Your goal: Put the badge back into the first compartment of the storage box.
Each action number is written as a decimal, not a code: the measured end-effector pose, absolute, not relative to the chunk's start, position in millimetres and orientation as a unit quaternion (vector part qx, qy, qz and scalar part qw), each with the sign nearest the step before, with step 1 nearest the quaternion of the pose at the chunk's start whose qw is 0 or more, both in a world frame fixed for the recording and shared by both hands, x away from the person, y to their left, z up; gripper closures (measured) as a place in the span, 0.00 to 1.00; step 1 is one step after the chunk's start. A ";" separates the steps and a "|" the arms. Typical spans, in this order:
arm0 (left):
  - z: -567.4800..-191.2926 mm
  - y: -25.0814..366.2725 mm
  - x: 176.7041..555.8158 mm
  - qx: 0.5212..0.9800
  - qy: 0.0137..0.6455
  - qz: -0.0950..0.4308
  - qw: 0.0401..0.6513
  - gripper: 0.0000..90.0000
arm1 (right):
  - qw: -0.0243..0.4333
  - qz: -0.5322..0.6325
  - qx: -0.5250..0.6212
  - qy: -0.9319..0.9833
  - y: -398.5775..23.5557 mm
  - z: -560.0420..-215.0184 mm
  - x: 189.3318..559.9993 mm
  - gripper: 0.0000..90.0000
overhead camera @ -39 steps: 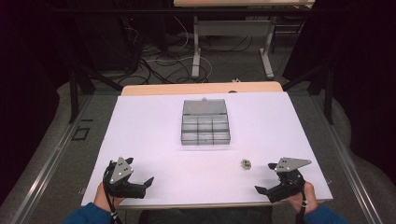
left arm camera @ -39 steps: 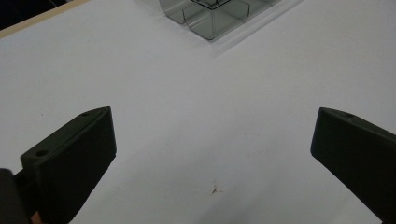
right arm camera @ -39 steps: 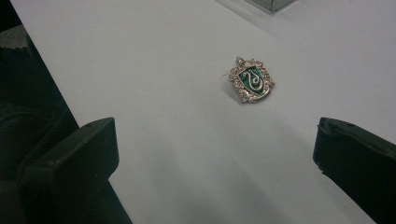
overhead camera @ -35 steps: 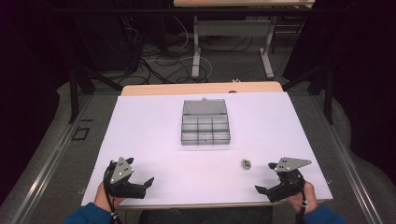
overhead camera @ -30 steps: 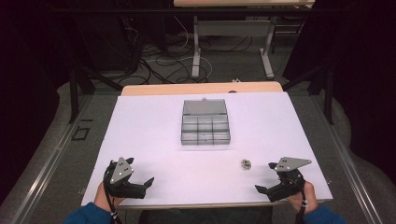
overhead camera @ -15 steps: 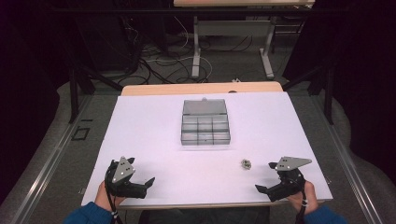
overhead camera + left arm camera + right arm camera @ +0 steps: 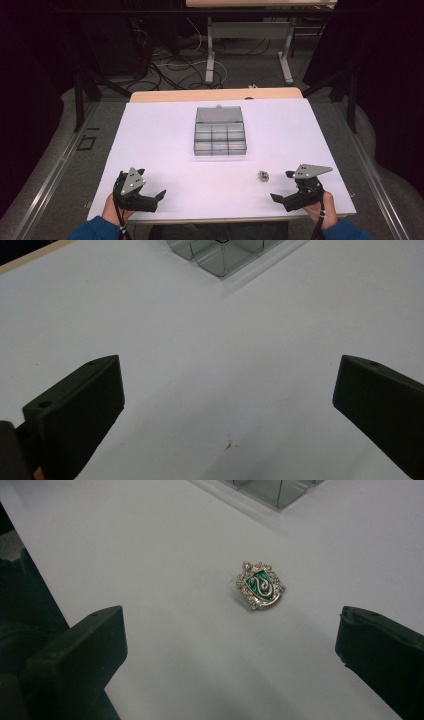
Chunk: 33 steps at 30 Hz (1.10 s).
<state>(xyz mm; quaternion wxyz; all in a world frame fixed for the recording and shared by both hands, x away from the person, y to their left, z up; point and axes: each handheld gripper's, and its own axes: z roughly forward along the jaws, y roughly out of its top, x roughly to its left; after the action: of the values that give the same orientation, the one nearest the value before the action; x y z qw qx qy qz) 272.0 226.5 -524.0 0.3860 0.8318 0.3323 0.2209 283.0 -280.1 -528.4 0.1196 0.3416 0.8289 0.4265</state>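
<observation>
Badge [image 7: 260,585] — clear box [image 7: 220,131] beyond

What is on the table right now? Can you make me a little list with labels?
table: white top
box: clear, divided into small compartments, lid open, mid-table
badge: small silver and green crest pin, lying flat on the table, outside the box
left gripper: open, holding nothing, near the front edge
right gripper: open, holding nothing, close to the badge but not touching it
likely next move: right gripper picks up the badge
</observation>
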 end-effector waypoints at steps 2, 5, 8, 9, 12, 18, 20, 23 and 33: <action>-524.1 226.1 273.0 0.834 0.328 0.223 0.384 0.00 | 0.115 0.430 0.342 0.827 -278.5 -526.3 286.6 0.00; -524.1 226.0 273.1 0.832 0.332 0.221 0.385 0.00 | 0.115 0.423 0.341 0.832 -275.8 -526.3 290.2 0.00; -524.1 226.2 273.2 0.832 0.333 0.221 0.385 0.00 | 0.115 0.423 0.340 0.832 -272.8 -526.7 292.9 0.00; -523.8 226.6 273.9 0.833 0.330 0.225 0.382 0.00 | 0.115 0.423 0.340 0.832 -272.8 -526.7 292.9 0.00; -524.0 226.6 273.9 0.834 0.329 0.225 0.382 0.00 | 0.121 0.426 0.345 0.828 -270.7 -526.9 297.2 0.00; -524.0 226.5 274.1 0.834 0.328 0.227 0.381 0.00 | 0.115 0.416 0.358 0.828 -268.5 -530.0 311.9 0.00; -524.4 224.9 273.9 0.835 0.329 0.223 0.382 0.00 | 0.111 0.416 0.369 0.824 -267.8 -530.8 318.9 0.00; -524.9 223.6 273.8 0.835 0.329 0.223 0.382 0.00 | 0.108 0.411 0.378 0.822 -266.5 -531.5 323.9 0.02; -524.5 222.8 273.1 0.836 0.327 0.221 0.381 0.00 | 0.118 0.374 0.395 0.831 -260.5 -536.3 338.8 0.32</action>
<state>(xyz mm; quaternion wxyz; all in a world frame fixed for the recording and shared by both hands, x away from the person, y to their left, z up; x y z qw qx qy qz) 273.1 222.8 -524.5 0.3808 0.8363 0.3266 0.2213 338.8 -260.5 -536.3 0.1177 0.3946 0.8311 0.3739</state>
